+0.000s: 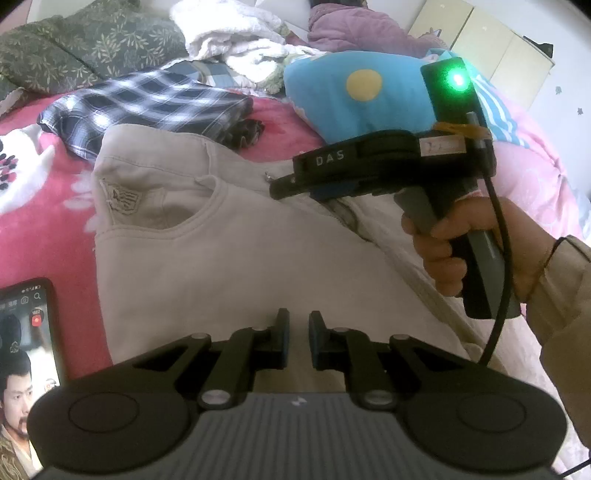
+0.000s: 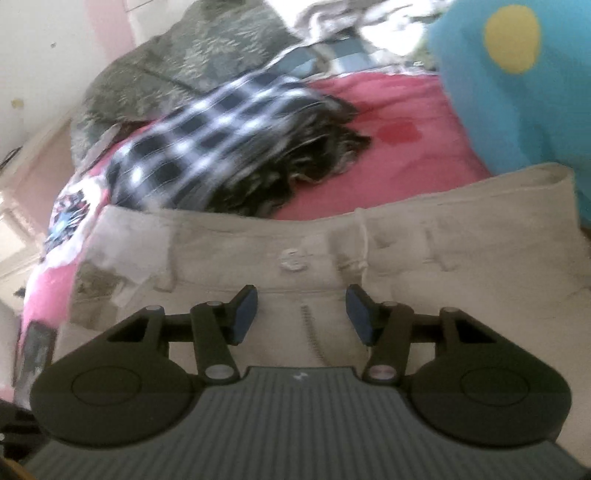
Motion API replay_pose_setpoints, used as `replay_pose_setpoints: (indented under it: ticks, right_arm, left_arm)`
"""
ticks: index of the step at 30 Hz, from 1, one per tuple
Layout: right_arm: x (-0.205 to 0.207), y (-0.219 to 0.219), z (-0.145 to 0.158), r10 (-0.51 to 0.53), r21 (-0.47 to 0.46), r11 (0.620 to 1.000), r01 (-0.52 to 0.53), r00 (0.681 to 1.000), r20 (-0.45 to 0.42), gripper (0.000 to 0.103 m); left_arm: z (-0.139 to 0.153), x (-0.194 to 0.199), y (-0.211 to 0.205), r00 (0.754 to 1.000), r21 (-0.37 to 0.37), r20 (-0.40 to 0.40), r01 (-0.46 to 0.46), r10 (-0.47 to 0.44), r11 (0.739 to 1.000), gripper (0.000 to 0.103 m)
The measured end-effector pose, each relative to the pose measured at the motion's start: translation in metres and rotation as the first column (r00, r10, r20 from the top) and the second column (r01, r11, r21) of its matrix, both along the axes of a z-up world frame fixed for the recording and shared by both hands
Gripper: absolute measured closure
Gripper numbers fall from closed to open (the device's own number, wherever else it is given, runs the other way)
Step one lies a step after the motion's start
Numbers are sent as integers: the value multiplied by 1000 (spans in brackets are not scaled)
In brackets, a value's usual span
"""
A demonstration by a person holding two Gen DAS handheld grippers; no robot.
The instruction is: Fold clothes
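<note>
Beige trousers (image 1: 229, 266) lie flat on a pink bedspread (image 1: 48, 229), waistband toward the far side. At the bottom of the left wrist view my left gripper (image 1: 298, 332) hovers low over the trouser leg. Its jaws are drawn almost together and I see nothing pinched between them. A hand (image 1: 443, 251) holds my right gripper (image 1: 284, 186), which points left over the fly. From the right wrist view the right gripper (image 2: 301, 310) is open above the zip, just below the waistband button (image 2: 293, 258) of the trousers (image 2: 443, 266). Its pads touch no cloth.
A crumpled plaid shirt (image 1: 147, 99) lies beyond the waistband. A blue cushion with a yellow dot (image 1: 351, 103) sits at the far right. A phone with a lit screen (image 1: 26, 369) lies left of the trousers. A green floral quilt (image 1: 85, 48), white blanket (image 1: 229, 33) and purple jacket (image 1: 354, 29) are piled behind.
</note>
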State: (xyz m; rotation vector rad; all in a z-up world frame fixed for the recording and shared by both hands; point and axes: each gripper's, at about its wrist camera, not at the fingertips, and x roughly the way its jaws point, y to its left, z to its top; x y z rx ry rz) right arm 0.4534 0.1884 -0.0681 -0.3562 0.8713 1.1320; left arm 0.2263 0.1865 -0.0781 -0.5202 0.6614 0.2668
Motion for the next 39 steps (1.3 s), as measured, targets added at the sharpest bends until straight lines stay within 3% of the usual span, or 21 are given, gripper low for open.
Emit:
replay_pose_setpoints:
  ticks: [9,15,17,18,25,33,39]
  right_arm:
    - [4,19,-9,3,13,1000,-4,1000,4,49]
    - [-7,26,-7,32,-34,999,-30,999,43,61]
    - [-13,27,-5,31,-38,999,-28,996,85,83]
    - [-18,27,-2,34,-39,999,-30,993,113,89]
    - [-34,24,11,-34,-1,999,36,954,299,94]
    - [-28,29,8,-73,29,997,68,945,319,95]
    - [-24,38,-12,-84,31,996,79,949,305,97]
  left_arm:
    - [0,0,-1,1000,4,0,-3,3,1000,91]
    - [1,0,-1,1000,3,0,-5,5,1000,91]
    - [1,0,-1,1000,3,0,-5,5,1000,91]
    - [1,0,0,1000,3,0,-5,5,1000,91]
    - [1,1,3,1000,10,-1,-13,13,1000,91]
    - [0,3,6,1000,18,-3,-26,26,999,91]
    - [-1,4,6,1000,21,-6,-27,27,999,93]
